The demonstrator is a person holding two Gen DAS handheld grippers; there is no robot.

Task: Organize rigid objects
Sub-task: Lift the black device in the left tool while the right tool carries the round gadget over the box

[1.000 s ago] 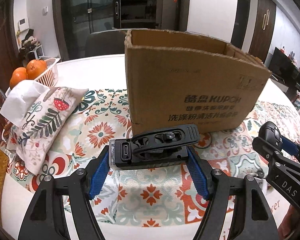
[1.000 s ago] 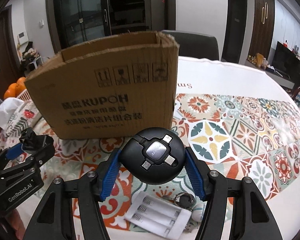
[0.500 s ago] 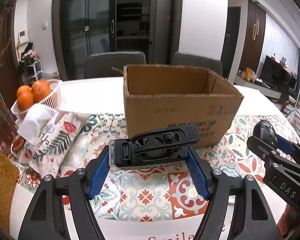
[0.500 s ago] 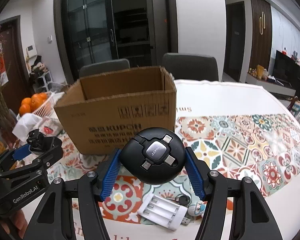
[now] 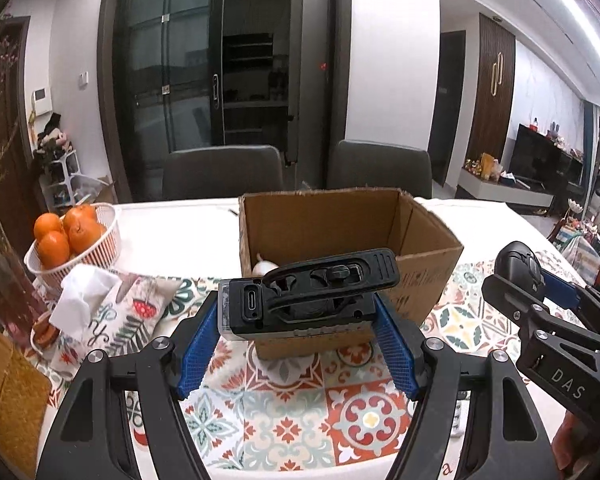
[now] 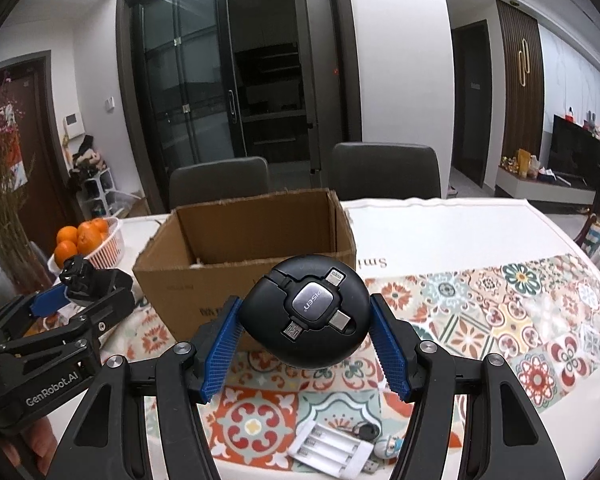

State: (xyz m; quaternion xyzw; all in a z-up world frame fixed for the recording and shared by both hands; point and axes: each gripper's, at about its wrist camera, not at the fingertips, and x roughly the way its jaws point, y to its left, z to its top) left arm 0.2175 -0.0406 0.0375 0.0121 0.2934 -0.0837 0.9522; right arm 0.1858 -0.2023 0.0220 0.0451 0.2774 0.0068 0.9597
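Note:
My left gripper (image 5: pixel 296 322) is shut on a black boxy gadget (image 5: pixel 300 298) with a USB-C port and a clip on top, held in the air in front of the open cardboard box (image 5: pixel 428 256). A white object (image 5: pixel 265 267) lies inside the box. My right gripper (image 6: pixel 306 330) is shut on a round black cable reel (image 6: pixel 308 316) with several connector tips, also raised before the cardboard box (image 6: pixel 172 276). The right gripper (image 5: pixel 540 292) shows at the right of the left wrist view, and the left gripper (image 6: pixel 60 300) at the left of the right wrist view.
A white battery charger (image 6: pixel 332 450), a key (image 6: pixel 364 432) and a small figure (image 6: pixel 386 446) lie on the patterned tablecloth (image 6: pixel 500 320) below my right gripper. A basket of oranges (image 5: pixel 74 240) and a tissue pouch (image 5: pixel 112 312) sit left. Two chairs (image 5: pixel 224 174) stand behind the table.
Both grippers have risen with their objects still held. The box now sits lower in both views and its inside shows, where before only its front wall did.

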